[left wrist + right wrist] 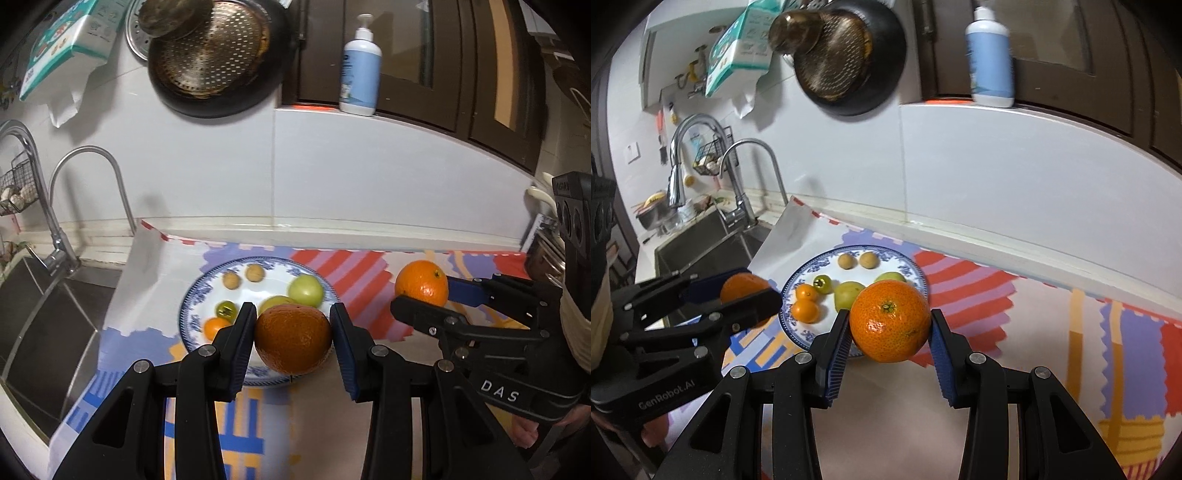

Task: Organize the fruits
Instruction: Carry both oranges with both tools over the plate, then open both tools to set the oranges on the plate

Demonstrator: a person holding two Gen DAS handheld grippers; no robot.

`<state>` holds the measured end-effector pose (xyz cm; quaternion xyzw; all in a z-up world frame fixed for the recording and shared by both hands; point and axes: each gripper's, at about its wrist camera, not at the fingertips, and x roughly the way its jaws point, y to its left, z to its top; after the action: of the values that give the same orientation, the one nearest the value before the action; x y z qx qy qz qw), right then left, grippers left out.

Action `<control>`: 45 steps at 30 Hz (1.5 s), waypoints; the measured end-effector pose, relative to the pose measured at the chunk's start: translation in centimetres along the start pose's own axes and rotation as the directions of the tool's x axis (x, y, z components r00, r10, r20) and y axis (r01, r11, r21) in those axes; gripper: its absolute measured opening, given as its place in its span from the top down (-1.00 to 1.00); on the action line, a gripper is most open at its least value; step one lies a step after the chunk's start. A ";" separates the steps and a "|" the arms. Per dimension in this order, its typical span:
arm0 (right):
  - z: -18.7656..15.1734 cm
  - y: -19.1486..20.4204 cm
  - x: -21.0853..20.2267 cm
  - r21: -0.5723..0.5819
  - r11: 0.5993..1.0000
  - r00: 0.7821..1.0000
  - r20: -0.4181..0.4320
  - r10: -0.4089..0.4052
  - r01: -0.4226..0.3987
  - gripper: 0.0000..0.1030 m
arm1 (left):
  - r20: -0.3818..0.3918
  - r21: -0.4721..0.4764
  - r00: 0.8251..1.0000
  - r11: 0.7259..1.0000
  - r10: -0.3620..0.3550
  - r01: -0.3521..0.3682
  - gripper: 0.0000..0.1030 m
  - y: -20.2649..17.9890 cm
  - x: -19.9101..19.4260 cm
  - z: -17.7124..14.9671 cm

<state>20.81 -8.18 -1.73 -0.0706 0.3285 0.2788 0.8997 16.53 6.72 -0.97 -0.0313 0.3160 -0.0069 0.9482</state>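
Observation:
Each gripper carries an orange above the patterned cloth. My left gripper (293,338) is shut on a dark orange (293,338) held over the near rim of the blue-and-white plate (195,295). My right gripper (889,328) is shut on a bright orange (890,320), stem side up, just right of the plate (908,266). On the plate lie two small brown fruits (857,260), two green fruits (849,293), a small green-yellow fruit (822,283) and two small orange fruits (805,304). The right gripper (424,295) shows with its orange (421,282) in the left wrist view.
A steel sink (44,317) with two taps (92,184) lies left of the cloth. A dark pan with a perforated insert (214,59) hangs on the white wall. A pump bottle (360,70) stands on the ledge by dark cabinet doors. Cloth (1052,332) stretches to the right.

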 end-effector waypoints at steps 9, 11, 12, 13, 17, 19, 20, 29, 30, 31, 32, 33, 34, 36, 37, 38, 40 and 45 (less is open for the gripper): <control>2.3 1.2 5.3 -0.031 0.999 0.998 -0.051 0.040 -0.041 0.18 | -0.022 0.000 0.999 0.999 0.048 -0.048 0.21 3.8 3.3 1.0; 2.8 1.6 6.7 -0.047 0.998 0.997 -0.061 0.045 -0.048 0.18 | -0.024 0.001 0.998 0.999 0.050 -0.050 0.21 4.6 4.2 1.2; 3.1 1.7 7.3 -0.049 0.998 0.997 -0.065 0.045 -0.048 0.18 | -0.025 0.003 0.998 0.998 0.056 -0.056 0.21 5.0 4.8 1.4; 3.3 1.8 7.9 -0.052 0.997 0.996 -0.070 0.049 -0.053 0.18 | -0.025 0.007 0.998 0.998 0.056 -0.056 0.21 5.3 5.2 1.5; 4.3 1.8 10.5 -0.054 0.996 0.994 -0.088 0.061 -0.066 0.18 | -0.038 0.019 0.998 0.999 0.049 -0.049 0.21 6.4 7.5 2.1; 4.7 1.7 11.5 -0.053 0.996 0.993 -0.096 0.065 -0.071 0.18 | -0.045 0.027 0.998 0.998 0.054 -0.053 0.21 6.8 8.5 2.4; 4.8 1.7 12.2 -0.051 0.996 0.992 -0.103 0.068 -0.074 0.18 | -0.045 0.032 0.998 0.998 0.048 -0.047 0.21 7.0 9.0 2.4; 5.7 1.6 17.2 -0.024 0.995 0.984 -0.159 0.087 -0.092 0.18 | -0.088 0.042 0.995 0.998 0.045 -0.041 0.21 9.1 13.5 2.4; 5.7 1.6 17.6 -0.017 0.995 0.982 -0.164 0.090 -0.094 0.18 | -0.094 0.041 0.995 0.998 0.047 -0.043 0.21 9.3 14.0 2.3; 5.7 1.6 18.1 -0.010 0.995 0.981 -0.171 0.096 -0.099 0.18 | -0.102 0.039 0.994 0.998 0.044 -0.041 0.21 9.5 14.5 2.2; 5.6 1.6 18.6 -0.006 0.995 0.979 -0.180 0.100 -0.103 0.18 | -0.108 0.038 0.993 0.999 0.043 -0.039 0.21 9.6 14.9 2.2; 5.6 1.7 18.9 -0.007 0.995 0.977 -0.187 0.100 -0.103 0.18 | -0.116 0.038 0.992 0.998 0.044 -0.040 0.21 9.7 15.3 2.0; 5.5 1.8 19.3 -0.012 0.995 0.976 -0.196 0.098 -0.102 0.18 | -0.120 0.039 0.992 0.998 0.046 -0.041 0.21 9.8 15.5 2.0; 5.4 1.7 19.9 -0.016 0.995 0.974 -0.205 0.092 -0.098 0.18 | -0.127 0.037 0.991 0.998 0.045 -0.041 0.21 9.9 15.9 1.8; 5.3 1.7 20.1 -0.014 0.995 0.974 -0.209 0.091 -0.096 0.18 | -0.133 0.036 0.990 0.999 0.042 -0.037 0.21 9.9 16.0 1.7; 5.3 1.7 20.3 -0.012 0.995 0.973 -0.212 0.093 -0.097 0.17 | -0.136 0.035 0.990 0.999 0.036 -0.032 0.21 9.9 16.2 1.7; 5.3 1.6 20.4 -0.011 0.995 0.972 -0.215 0.094 -0.099 0.17 | -0.145 0.038 0.989 0.999 0.032 -0.027 0.21 9.8 16.5 1.6; 5.4 1.6 20.3 -0.008 0.994 0.971 -0.213 0.105 -0.109 0.17 | -0.154 0.029 0.988 0.999 0.030 -0.026 0.20 9.6 16.6 1.6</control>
<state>35.66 4.05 -10.28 -0.0908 0.4234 0.3207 0.8424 30.70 15.89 -10.28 -0.0136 0.3888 -0.0004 0.9212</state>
